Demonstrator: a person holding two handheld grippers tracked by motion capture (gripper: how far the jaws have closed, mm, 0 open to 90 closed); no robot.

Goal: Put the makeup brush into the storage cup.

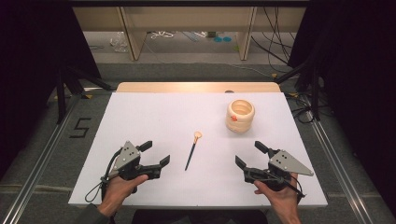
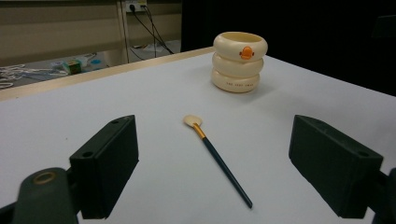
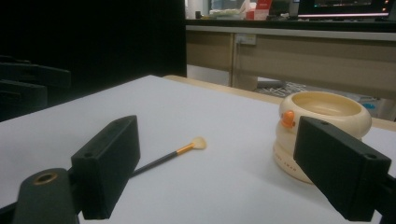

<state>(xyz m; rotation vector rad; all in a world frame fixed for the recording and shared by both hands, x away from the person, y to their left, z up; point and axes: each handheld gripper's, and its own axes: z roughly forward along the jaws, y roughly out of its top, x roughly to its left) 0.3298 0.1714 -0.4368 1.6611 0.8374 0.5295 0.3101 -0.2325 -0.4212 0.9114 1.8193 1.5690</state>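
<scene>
Item: makeup brush (image 1: 192, 150), flat at table (image 1: 154, 116) centre, pale head toward 12 o'clock; cream ringed cup (image 1: 240, 115) at 2 o'clock; likely light, thin, stiff, prone to rolling; grasp mid-handle; left gripper (image 1: 156, 154) and right gripper (image 1: 247, 154) fingers apart, empty.

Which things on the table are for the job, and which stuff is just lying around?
For the job:
- brush, between both open tongs
- cream ringed cup, standing upright past the brush
- left tongs, right tongs

Just lying about:
- cables on the floor behind the table
- wooden bench legs
</scene>
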